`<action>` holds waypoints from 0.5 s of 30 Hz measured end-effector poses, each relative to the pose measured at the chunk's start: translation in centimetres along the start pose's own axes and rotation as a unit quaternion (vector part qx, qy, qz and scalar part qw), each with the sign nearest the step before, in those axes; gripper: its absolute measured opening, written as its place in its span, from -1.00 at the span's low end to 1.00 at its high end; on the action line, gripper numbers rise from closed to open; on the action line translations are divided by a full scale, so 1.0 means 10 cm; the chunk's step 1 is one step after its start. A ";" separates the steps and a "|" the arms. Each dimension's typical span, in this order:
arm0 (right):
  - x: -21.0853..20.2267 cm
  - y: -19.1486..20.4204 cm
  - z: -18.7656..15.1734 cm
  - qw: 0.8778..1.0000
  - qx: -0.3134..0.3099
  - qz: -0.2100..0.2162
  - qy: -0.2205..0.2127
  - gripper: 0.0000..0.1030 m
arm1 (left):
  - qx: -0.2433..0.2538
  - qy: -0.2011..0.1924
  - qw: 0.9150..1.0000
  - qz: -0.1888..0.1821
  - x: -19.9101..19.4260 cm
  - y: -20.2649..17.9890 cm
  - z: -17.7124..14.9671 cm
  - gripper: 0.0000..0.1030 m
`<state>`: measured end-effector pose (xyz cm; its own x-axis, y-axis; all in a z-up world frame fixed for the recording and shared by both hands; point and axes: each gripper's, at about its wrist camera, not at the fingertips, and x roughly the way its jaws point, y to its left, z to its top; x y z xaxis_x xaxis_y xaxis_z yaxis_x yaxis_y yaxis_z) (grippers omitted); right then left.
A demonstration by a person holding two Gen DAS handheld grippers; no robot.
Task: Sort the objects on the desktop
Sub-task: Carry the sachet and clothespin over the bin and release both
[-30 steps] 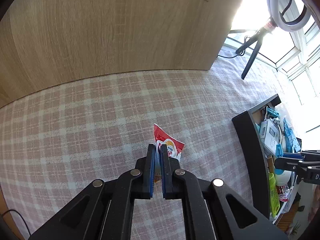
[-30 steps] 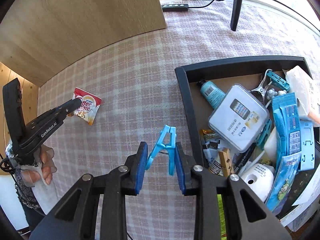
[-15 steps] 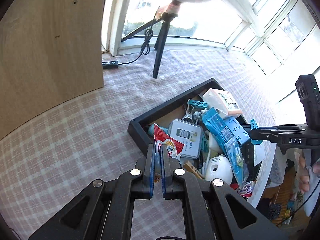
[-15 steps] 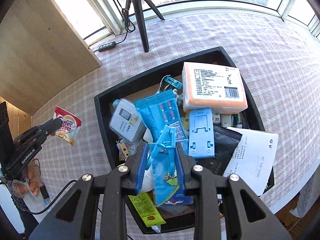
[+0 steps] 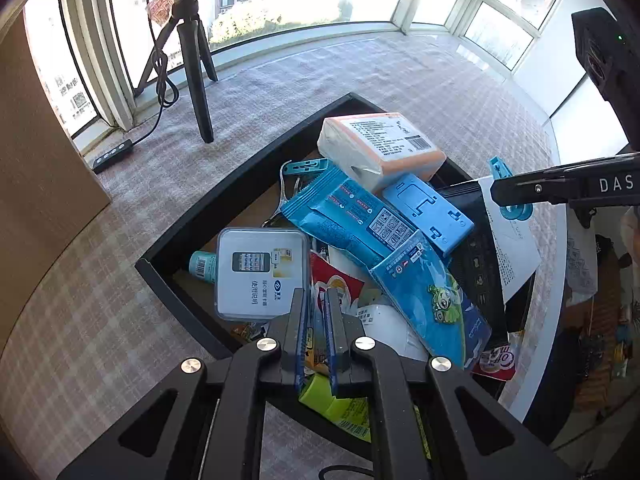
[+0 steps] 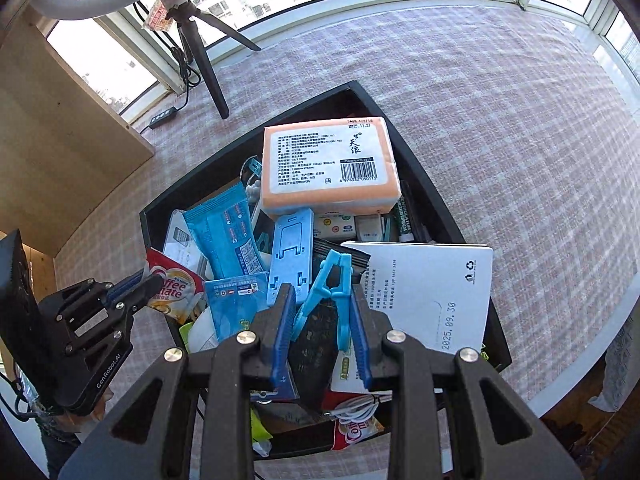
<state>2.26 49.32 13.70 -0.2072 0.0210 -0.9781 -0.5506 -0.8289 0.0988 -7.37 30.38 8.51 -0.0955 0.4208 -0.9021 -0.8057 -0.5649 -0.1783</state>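
Hanging over the black tray (image 5: 240, 176), both grippers carry something. Left gripper (image 5: 318, 336): its fingers have just been opening, and the red-and-white creamer sachet (image 5: 332, 280) sits between them, above the tray's left corner. Left view can't settle whether the pads press it; only the top of the sachet shows, rest hidden behind the fingers. Right view gives the side angle: sachet (image 6: 172, 292) at the left gripper's (image 6: 154, 282) tip, "Coffee-mate" print readable, tip just over the tray's left rim (image 6: 420, 184). Right gripper (image 6: 322, 320) fingers are clamped on a light-blue clothes peg (image 6: 326, 292), over the tray's middle. Left view shows that peg (image 5: 508, 184) only partly, poking past the right gripper (image 5: 496, 194), pads unseen. Tray is piled: tissue pack (image 6: 328, 168), blue wipes (image 5: 340, 216), blue phone stand (image 5: 428, 208), white notebook (image 6: 424, 292). Lower layers too jumbled to tell apart. Checked cloth covers the surface (image 6: 500, 100).
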 end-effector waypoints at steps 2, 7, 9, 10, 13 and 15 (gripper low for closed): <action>0.00 -0.02 0.02 1.000 -0.003 0.002 0.001 -0.47 | 0.002 -0.009 1.000 0.003 -0.01 -0.03 0.01 -0.13; -0.04 -0.11 0.11 1.000 0.010 -0.015 0.000 -0.25 | -0.005 -0.017 1.000 0.005 -0.11 0.00 0.03 -0.12; -0.06 -0.14 0.12 1.000 0.011 -0.017 -0.003 -0.25 | -0.006 -0.021 1.000 0.009 -0.15 0.02 0.03 -0.12; -0.07 -0.15 0.12 1.000 0.013 -0.016 -0.004 -0.25 | -0.008 -0.021 1.000 0.011 -0.17 0.04 0.03 -0.12; -0.09 -0.16 0.08 1.000 0.014 -0.016 -0.005 -0.24 | -0.024 -0.023 0.999 0.014 -0.23 0.14 0.00 -0.12; -0.11 -0.12 0.04 1.000 0.007 -0.019 -0.009 -0.24 | -0.035 -0.024 0.999 0.022 -0.27 0.21 -0.04 -0.12</action>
<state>2.85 50.54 14.75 -0.2006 0.0627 -0.9777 -0.5696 -0.8194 0.0643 -8.59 27.83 10.42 -0.1590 0.4262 -0.8905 -0.7571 -0.6316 -0.1671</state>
